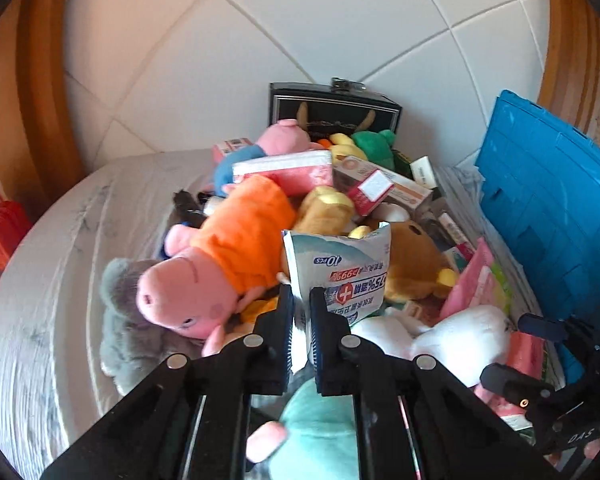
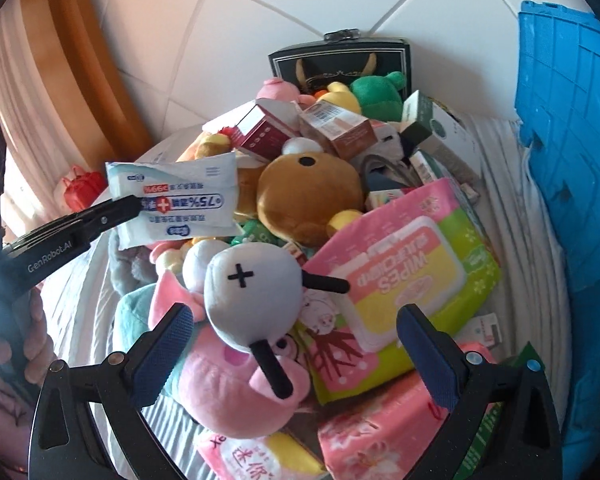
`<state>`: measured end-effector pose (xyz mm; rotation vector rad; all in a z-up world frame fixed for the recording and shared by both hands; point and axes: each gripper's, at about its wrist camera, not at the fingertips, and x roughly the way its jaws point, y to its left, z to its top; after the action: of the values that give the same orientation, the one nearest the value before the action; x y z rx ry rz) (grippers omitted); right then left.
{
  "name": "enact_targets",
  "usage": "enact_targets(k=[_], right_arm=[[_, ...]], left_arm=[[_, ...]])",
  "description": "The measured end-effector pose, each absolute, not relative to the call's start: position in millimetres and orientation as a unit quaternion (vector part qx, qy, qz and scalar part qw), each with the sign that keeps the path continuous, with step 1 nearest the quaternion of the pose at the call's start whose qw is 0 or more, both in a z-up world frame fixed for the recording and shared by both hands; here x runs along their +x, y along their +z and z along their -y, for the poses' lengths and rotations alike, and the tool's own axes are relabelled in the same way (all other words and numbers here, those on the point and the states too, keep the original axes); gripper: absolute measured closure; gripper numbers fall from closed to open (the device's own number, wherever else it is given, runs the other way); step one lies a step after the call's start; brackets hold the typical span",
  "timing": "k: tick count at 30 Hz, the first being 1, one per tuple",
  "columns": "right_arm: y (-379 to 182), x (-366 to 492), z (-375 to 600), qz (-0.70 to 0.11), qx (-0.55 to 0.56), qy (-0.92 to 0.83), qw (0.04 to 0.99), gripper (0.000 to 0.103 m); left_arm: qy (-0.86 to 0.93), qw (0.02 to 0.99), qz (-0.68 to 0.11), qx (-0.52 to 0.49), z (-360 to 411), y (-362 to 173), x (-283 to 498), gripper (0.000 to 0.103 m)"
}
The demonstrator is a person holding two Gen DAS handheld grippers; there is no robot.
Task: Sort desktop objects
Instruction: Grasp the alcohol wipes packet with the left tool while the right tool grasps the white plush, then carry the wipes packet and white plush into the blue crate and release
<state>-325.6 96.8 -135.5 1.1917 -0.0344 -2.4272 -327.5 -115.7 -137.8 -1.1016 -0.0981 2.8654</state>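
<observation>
A heap of plush toys, boxes and wipes packs lies on a grey-white cloth (image 1: 60, 248). My left gripper (image 1: 300, 298) is shut on the lower edge of a white-and-blue alcohol wipes packet (image 1: 340, 264), which is lifted above the heap. In the right wrist view that packet (image 2: 176, 196) hangs from the left gripper (image 2: 130, 206) at the left. My right gripper (image 2: 296, 320) stands open and holds nothing, its jaws either side of a grey plush head with a black cross eye (image 2: 252, 280). A pink-and-green wipes pack (image 2: 404, 276) lies just beyond its right finger.
A blue plastic crate (image 2: 572, 160) stands at the right. A black box (image 1: 332, 112) closes off the far end of the heap. A pig plush in an orange dress (image 1: 220, 256) and a brown bear plush (image 2: 308, 192) lie on top. A red bag (image 1: 0, 224) sits far left.
</observation>
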Motion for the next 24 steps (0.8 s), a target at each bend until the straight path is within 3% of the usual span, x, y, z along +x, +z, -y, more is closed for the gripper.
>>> enact_targets(k=[7,8,11,24], right_arm=[[-136,-340,-74,0.001,0.442,-0.867,0.228,0.000],[-137,-342,-73,-0.001,0.444,-0.867,0.227,0.005],[-136,-343,-70,-0.013,0.446,-0.867,0.221,0.050],[-65,-308,-92,-0.019,0.349,-0.916,0.198,0.052]], left_arm=[[0.932,0.012,0.026,-0.363,128,-144,-317,0.097],[0.932,0.016,0.027,-0.361,127,-143,-316,0.097],[0.936,0.021,0.023,-0.350,123,-137,-313,0.097],[0.955,0.028,0.008,-0.295,103,-91,-272,0.097]])
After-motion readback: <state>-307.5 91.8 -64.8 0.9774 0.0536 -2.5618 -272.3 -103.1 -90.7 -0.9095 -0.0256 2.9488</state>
